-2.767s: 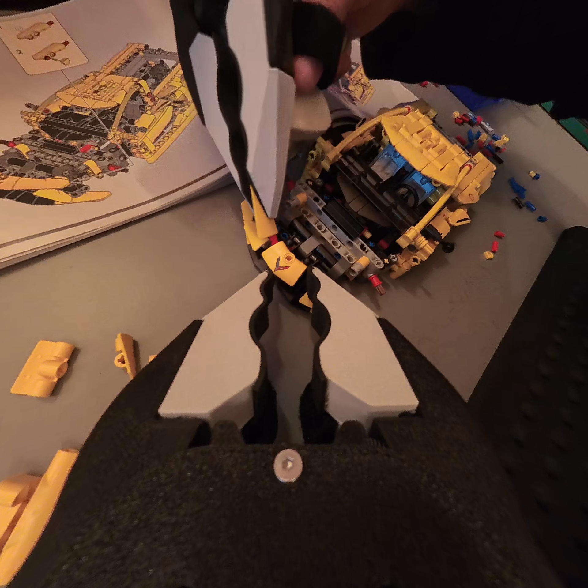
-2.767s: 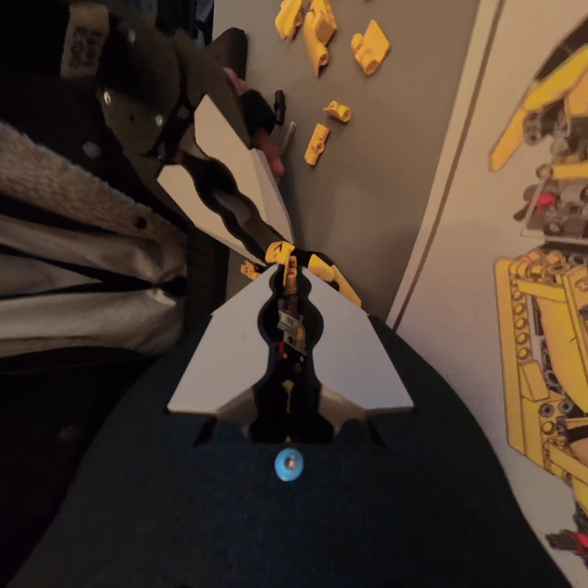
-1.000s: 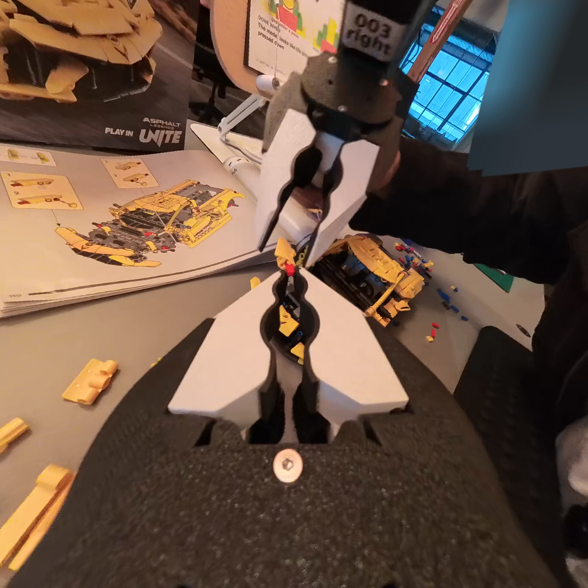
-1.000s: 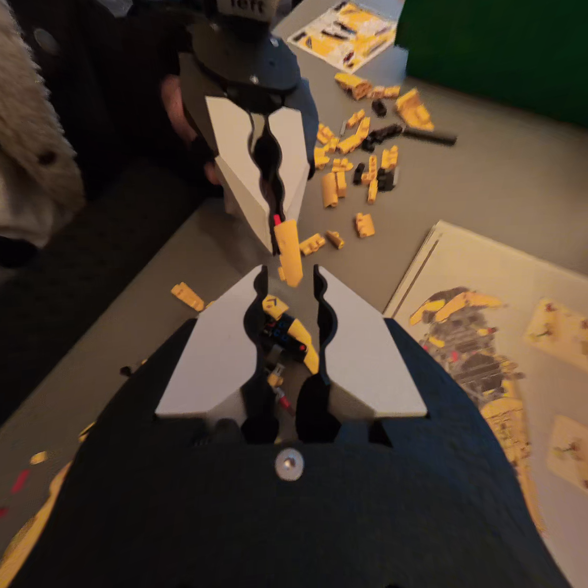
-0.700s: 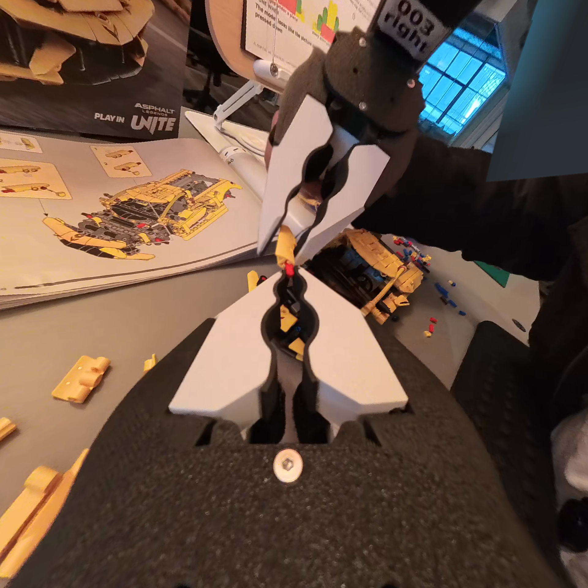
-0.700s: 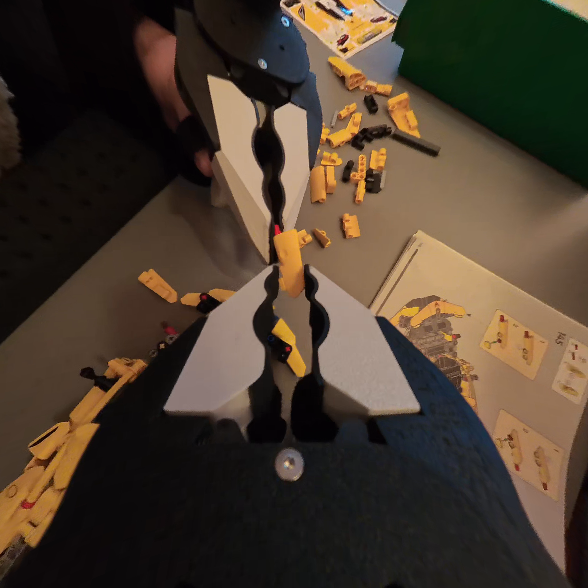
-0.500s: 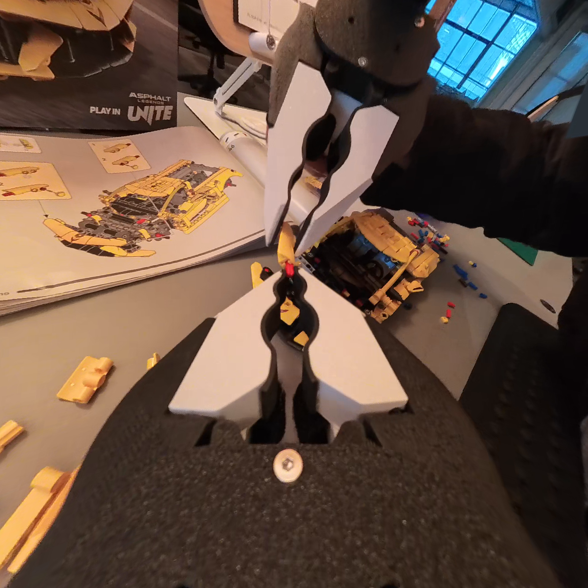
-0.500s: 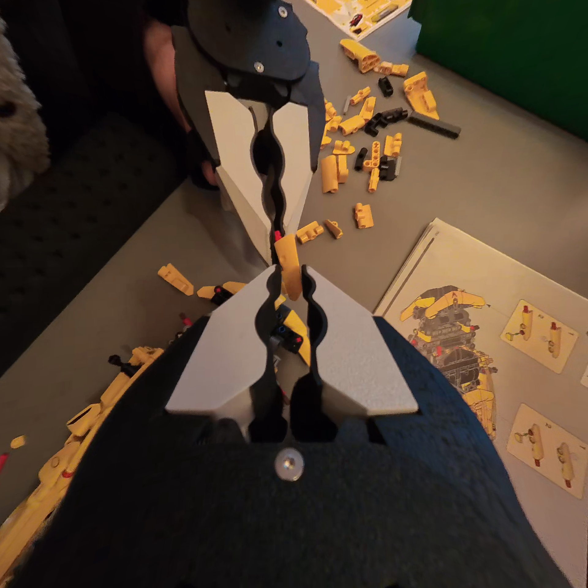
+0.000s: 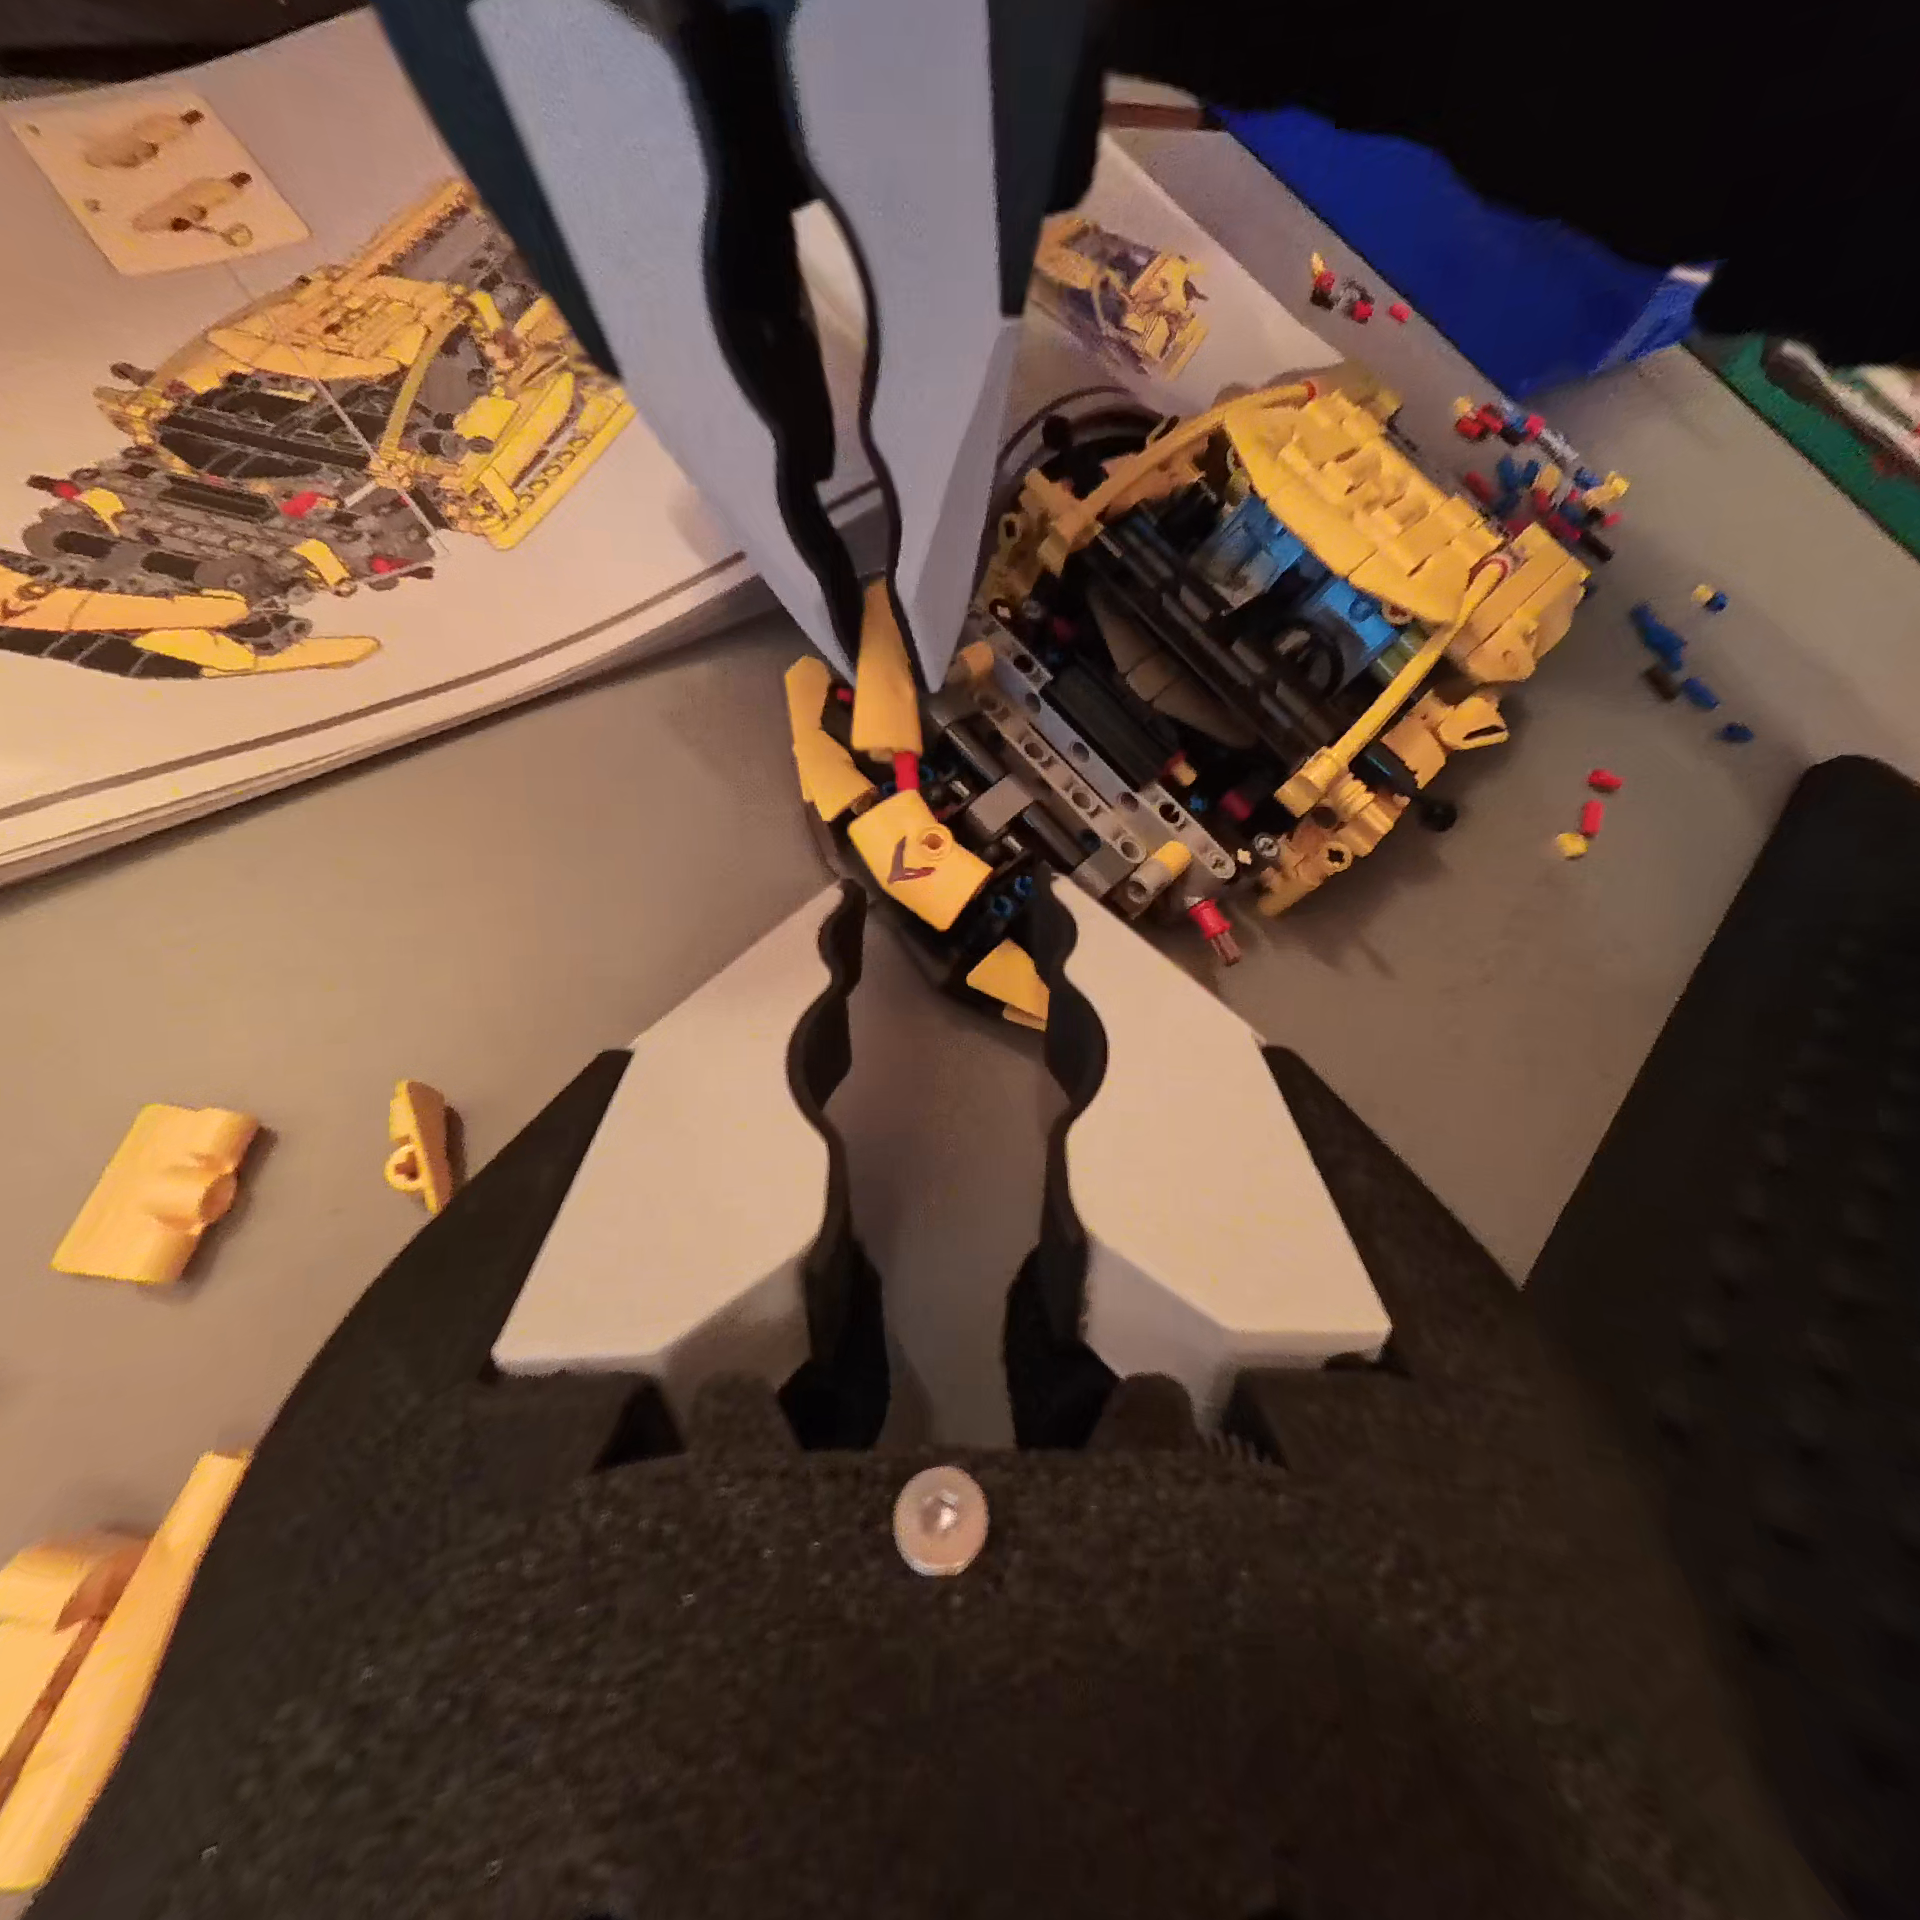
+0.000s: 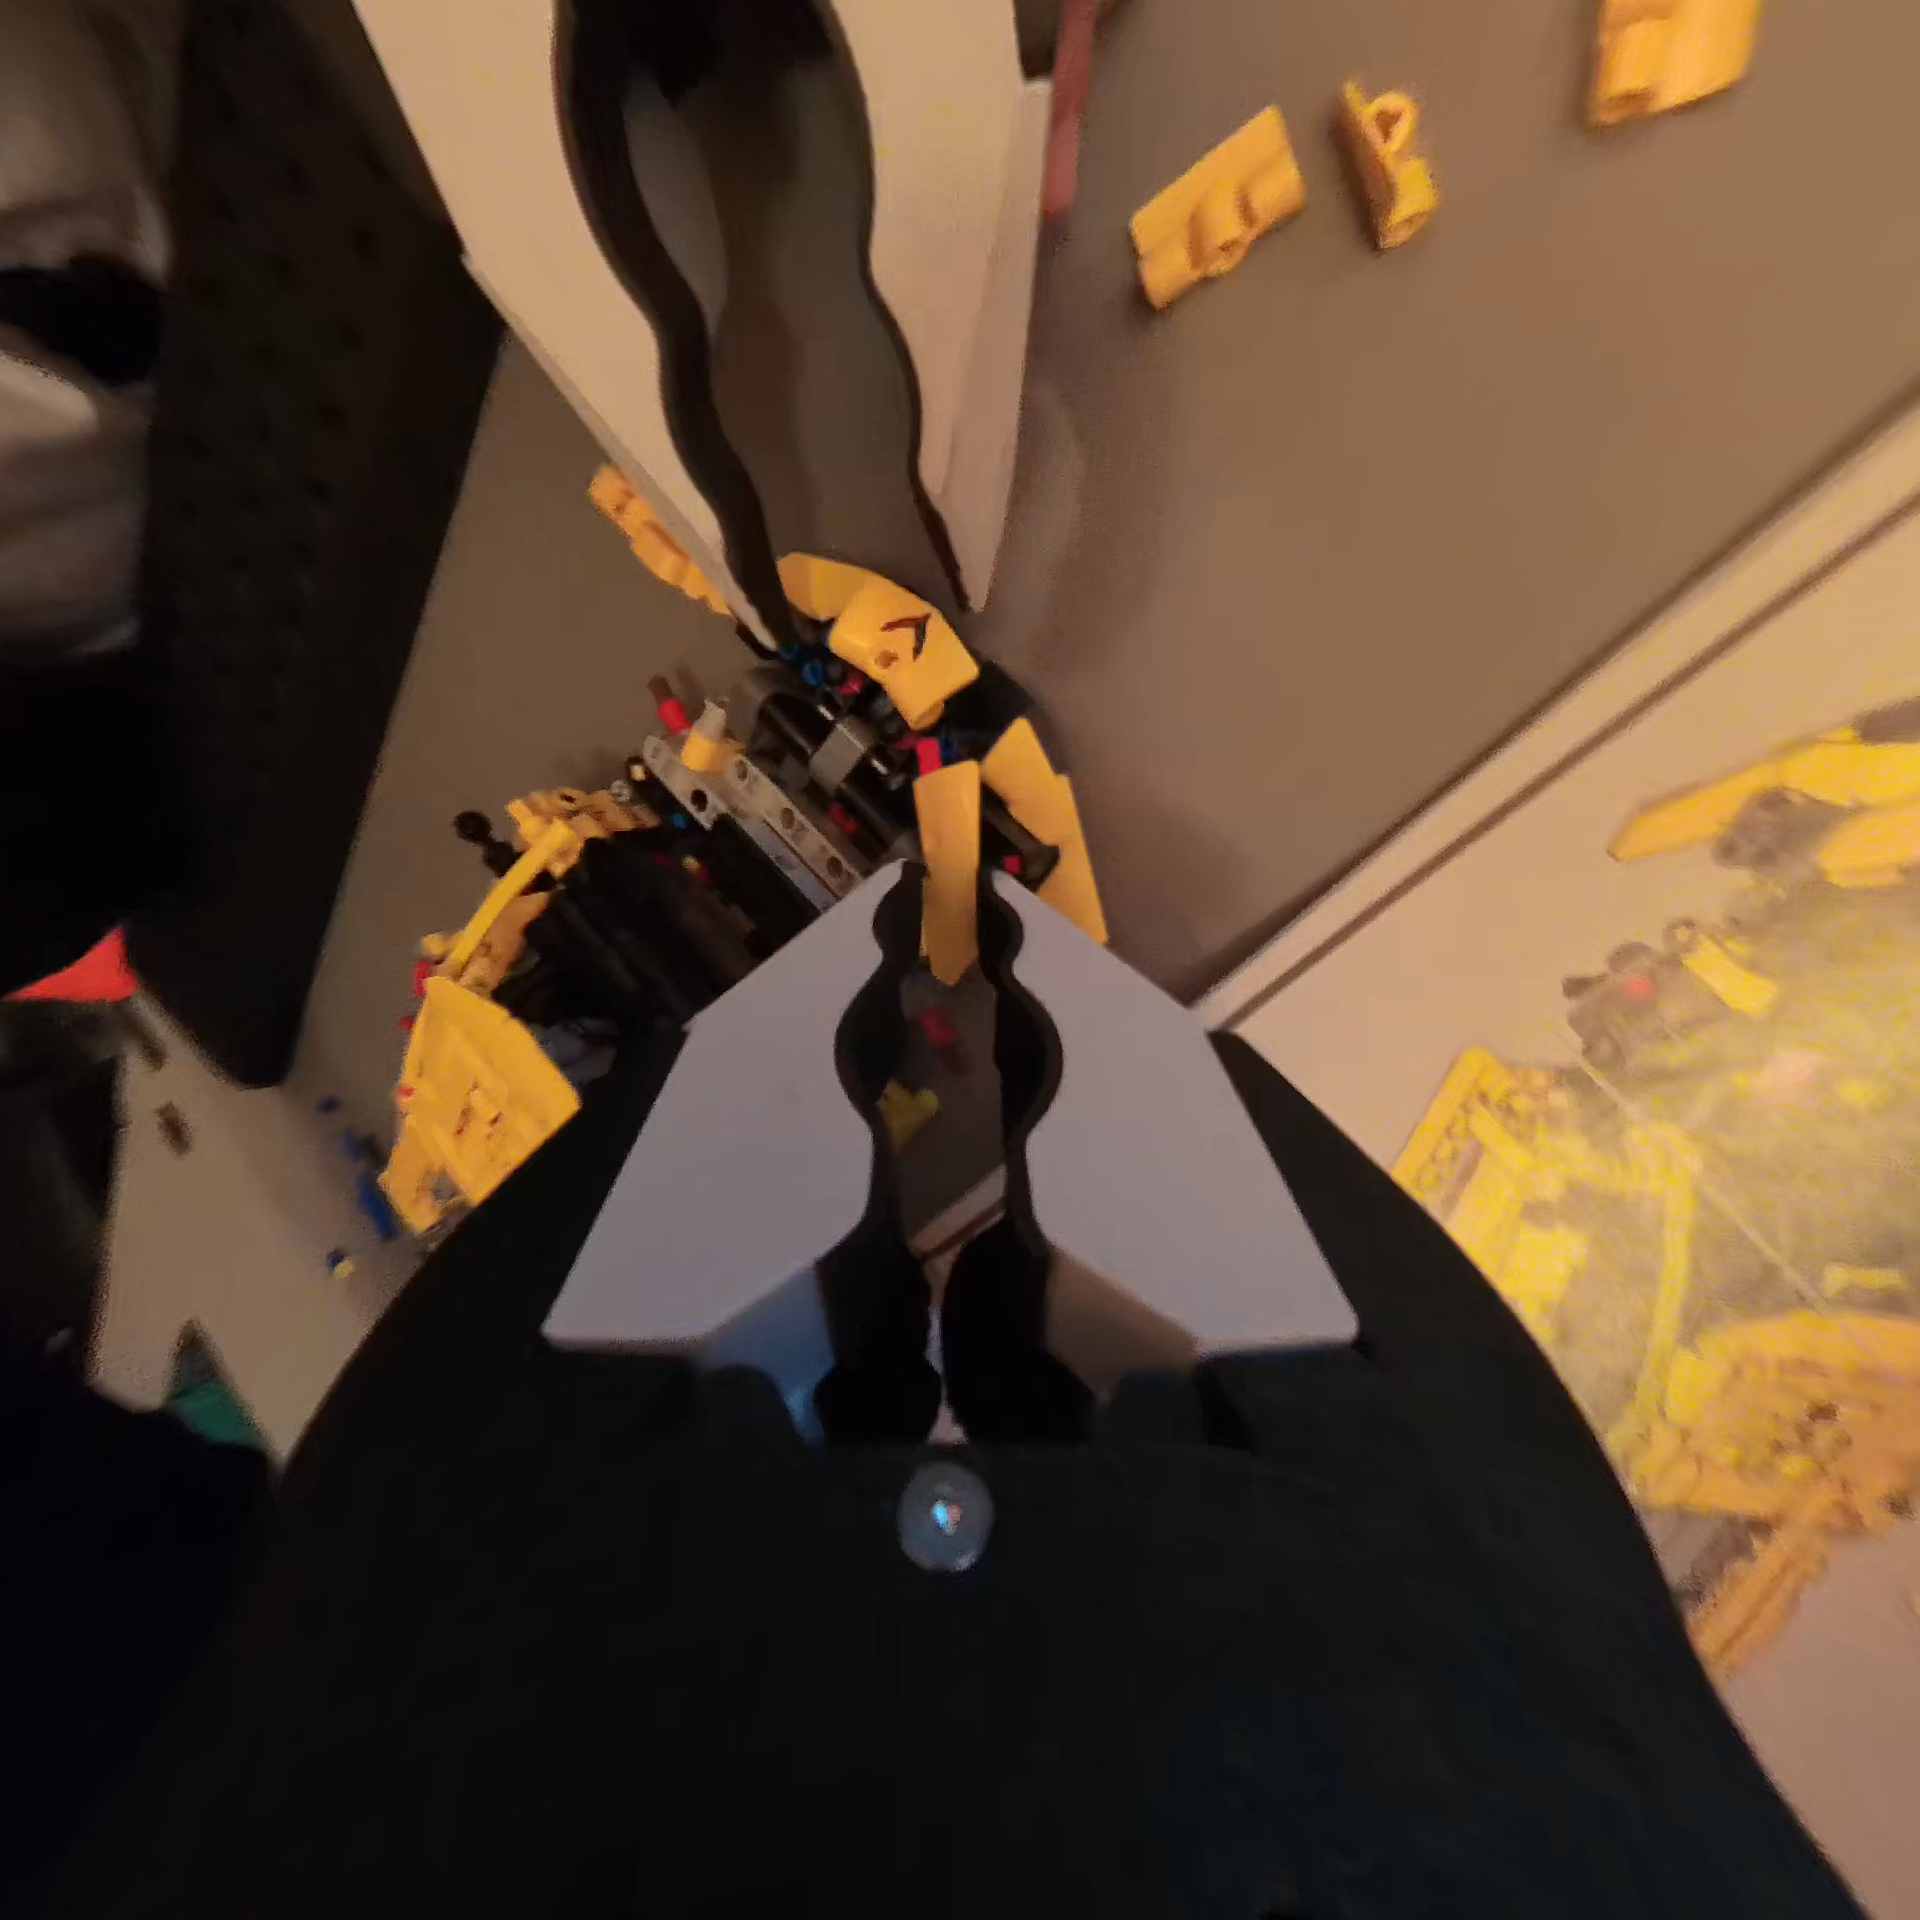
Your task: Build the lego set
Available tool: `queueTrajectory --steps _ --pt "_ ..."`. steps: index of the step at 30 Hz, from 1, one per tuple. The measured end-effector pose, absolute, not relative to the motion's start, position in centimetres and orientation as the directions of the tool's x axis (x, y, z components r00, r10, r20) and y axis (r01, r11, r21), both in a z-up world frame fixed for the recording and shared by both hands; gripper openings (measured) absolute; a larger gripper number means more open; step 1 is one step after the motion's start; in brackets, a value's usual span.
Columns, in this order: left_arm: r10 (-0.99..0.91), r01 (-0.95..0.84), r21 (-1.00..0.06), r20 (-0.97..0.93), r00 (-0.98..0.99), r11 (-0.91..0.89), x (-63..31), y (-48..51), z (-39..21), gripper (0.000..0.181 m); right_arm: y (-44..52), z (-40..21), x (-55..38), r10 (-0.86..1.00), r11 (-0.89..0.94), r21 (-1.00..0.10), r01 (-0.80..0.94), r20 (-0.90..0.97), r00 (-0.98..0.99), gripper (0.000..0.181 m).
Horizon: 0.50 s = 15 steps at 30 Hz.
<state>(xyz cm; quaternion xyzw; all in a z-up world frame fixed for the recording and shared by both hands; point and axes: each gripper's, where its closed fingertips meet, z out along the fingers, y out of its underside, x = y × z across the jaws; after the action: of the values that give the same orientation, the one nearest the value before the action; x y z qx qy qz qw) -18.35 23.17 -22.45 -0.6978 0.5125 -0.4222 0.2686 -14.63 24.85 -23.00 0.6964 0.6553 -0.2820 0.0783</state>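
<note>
The half-built yellow and black lego car (image 9: 1247, 623) lies on the grey table; it also shows in the right wrist view (image 10: 623, 883). My right gripper (image 10: 951, 873) is shut on a long yellow curved panel (image 10: 951, 894) with a red pin (image 9: 906, 769) at its end. It holds the panel against the car's front end. In the left wrist view the right gripper (image 9: 888, 675) comes down from above with the panel (image 9: 883, 717). My left gripper (image 9: 951, 899) is open. Its tips stand either side of the car's yellow nose piece (image 9: 920, 852).
The open instruction booklet (image 9: 312, 468) lies left of the car. Loose yellow parts (image 9: 156, 1195) lie on the table at the near left. Small red and blue pins (image 9: 1538, 499) are scattered right of the car. A black padded surface (image 9: 1766, 1143) is at the right. Some 5 centimeters of space lies between my two pairs of fingers.
The left gripper held the yellow panel up in the air and the right gripper closed on it. Now the left has let go and opened, and both are down at the car.
</note>
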Motion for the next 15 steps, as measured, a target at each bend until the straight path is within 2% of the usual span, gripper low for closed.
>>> queueTrajectory --steps 4,9,15 --pt "-0.961 -0.517 -0.81 0.252 0.117 -0.276 -18.25 23.19 -22.84 0.023 24.81 -22.8 -15.06 0.805 -0.114 -0.248 0.962 -0.59 -0.057 0.009" --pt "-0.968 -0.522 -0.816 0.23 0.105 -0.25 -18.18 23.19 -22.83 0.022 25.04 -22.72 -15.39 0.751 -0.105 -0.241 0.965 -0.655 -0.082 0.009" --pt "-0.971 -0.525 -0.818 0.219 0.094 -0.236 -18.15 23.15 -22.83 0.021 25.26 -22.58 -15.56 0.716 -0.015 -0.184 0.983 -0.689 -0.118 0.008"
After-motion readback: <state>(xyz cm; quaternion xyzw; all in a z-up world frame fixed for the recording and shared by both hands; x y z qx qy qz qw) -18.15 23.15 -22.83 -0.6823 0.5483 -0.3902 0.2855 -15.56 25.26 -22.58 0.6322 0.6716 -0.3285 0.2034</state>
